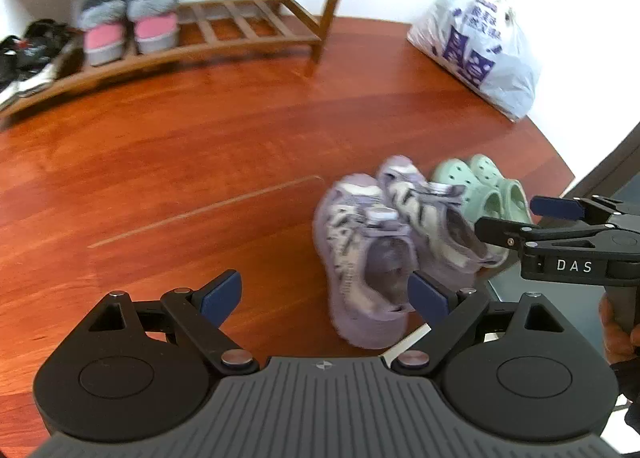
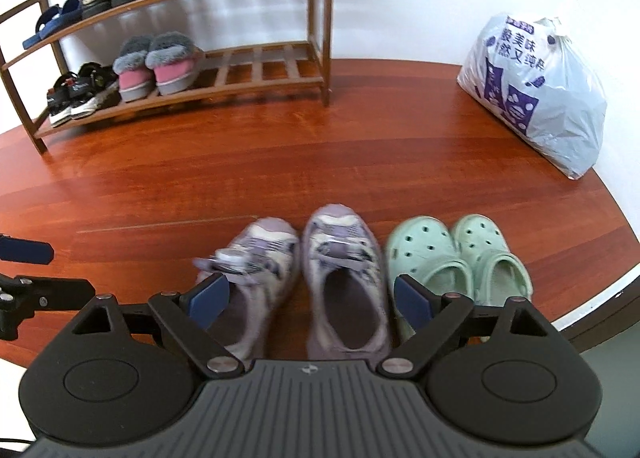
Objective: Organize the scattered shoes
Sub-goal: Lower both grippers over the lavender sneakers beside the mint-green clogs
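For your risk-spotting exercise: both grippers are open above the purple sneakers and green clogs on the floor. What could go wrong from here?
1. The purple sneakers sit close together, so the right gripper may nudge or catch both.
2. The green clogs lie right beside them and could get knocked.
3. The left gripper and right gripper are close and might collide.

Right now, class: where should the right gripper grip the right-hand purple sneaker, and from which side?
Probably the heel collar of the purple sneaker. Its opening faces up and its heel points toward the open right gripper, so come from above and behind, one finger inside, one outside. The green clogs crowd its right flank.
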